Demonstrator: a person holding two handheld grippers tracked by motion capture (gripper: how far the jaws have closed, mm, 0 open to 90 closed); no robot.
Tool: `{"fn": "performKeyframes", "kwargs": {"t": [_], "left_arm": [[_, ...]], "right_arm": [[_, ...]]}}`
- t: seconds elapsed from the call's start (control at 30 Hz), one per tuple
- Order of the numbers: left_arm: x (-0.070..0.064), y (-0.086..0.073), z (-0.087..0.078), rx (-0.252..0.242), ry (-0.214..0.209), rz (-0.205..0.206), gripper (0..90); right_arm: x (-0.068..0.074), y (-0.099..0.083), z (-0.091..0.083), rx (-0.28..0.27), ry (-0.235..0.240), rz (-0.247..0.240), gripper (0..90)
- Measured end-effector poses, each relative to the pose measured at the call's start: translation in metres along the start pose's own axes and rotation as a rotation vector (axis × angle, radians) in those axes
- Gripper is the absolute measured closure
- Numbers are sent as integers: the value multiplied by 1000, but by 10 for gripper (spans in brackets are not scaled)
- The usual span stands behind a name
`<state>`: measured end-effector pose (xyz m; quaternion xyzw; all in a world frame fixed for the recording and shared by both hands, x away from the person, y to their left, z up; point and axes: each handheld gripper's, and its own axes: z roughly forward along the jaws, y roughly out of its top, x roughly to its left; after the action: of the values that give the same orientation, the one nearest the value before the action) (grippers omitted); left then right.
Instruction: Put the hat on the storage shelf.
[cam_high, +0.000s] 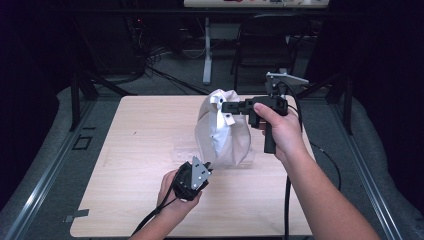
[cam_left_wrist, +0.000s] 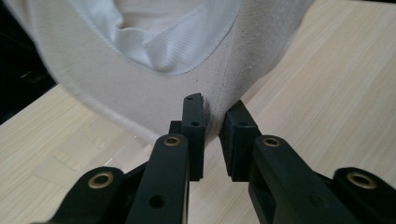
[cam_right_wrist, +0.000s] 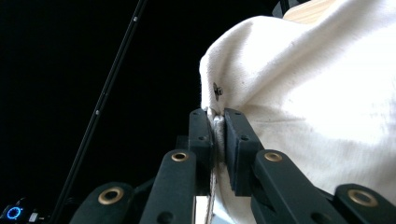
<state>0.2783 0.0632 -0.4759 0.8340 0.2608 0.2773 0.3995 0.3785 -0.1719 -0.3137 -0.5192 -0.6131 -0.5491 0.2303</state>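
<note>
A white cloth cap (cam_high: 222, 132) hangs above the wooden table (cam_high: 140, 150), held from two sides. In the high view my right gripper (cam_high: 225, 106) reaches in from the right and is shut on the cap's upper edge. My left gripper (cam_high: 210, 165) comes up from below and is shut on its lower edge. In the left gripper view the cap (cam_left_wrist: 140, 84) shows its inner band, and the left gripper (cam_left_wrist: 212, 123) pinches the fabric rim. In the right gripper view the right gripper (cam_right_wrist: 218, 126) clamps a fold of the cap (cam_right_wrist: 303, 102) just under a small metal eyelet (cam_right_wrist: 217, 90).
A flat clear plastic piece (cam_high: 182, 152) lies on the table under the cap, and it is seen at the left in the left gripper view (cam_left_wrist: 84, 149). Behind the table stand a dark chair (cam_high: 265, 40) and a white post (cam_high: 207, 50), with cables on the floor.
</note>
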Motion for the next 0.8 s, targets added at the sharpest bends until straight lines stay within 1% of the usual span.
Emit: {"fn": "performKeyframes", "kwargs": {"t": [0.07,0.17,0.2,0.23,0.27,0.3,0.4,0.5,0.57,0.6,0.63,0.67,0.7,0.77,0.8], "left_arm": [[2,0,-1,-3,-5,-7,827],[8,2,-2,-21,-15,-17,835],[13,3,-2,-34,-31,-35,839],[13,3,-2,-34,-31,-35,839],[18,4,-2,-43,-48,-49,841],[23,5,0,-58,-72,-77,841],[30,9,1,-70,-95,-97,846],[38,13,3,-87,-122,-126,848],[42,16,6,-99,-142,-142,848],[42,16,6,-99,-142,-142,847],[45,19,8,-105,-159,-150,847],[48,21,9,-103,-171,-156,847],[50,25,12,-104,-188,-160,848],[51,26,13,-101,-190,-160,848],[53,27,17,-98,-193,-164,848]], "right_arm": [[0,0,0,-3,0,-1,823],[0,0,-1,-2,5,-8,823],[0,0,-1,-2,11,-10,823],[0,0,-1,-2,11,-10,823],[0,0,-1,-6,14,-12,823],[0,0,-1,-9,14,-12,824],[-3,-1,-2,-7,17,-17,823],[-5,0,-2,-6,17,-24,823],[-6,1,-4,-13,28,-29,823],[-7,1,-5,-17,33,-26,824],[-7,1,-5,-17,33,-26,824],[-8,2,-5,-28,34,-20,823],[-11,4,-7,-31,33,-16,824],[-14,6,-8,-35,33,-11,824],[-15,7,-8,-38,31,-9,824]]}}
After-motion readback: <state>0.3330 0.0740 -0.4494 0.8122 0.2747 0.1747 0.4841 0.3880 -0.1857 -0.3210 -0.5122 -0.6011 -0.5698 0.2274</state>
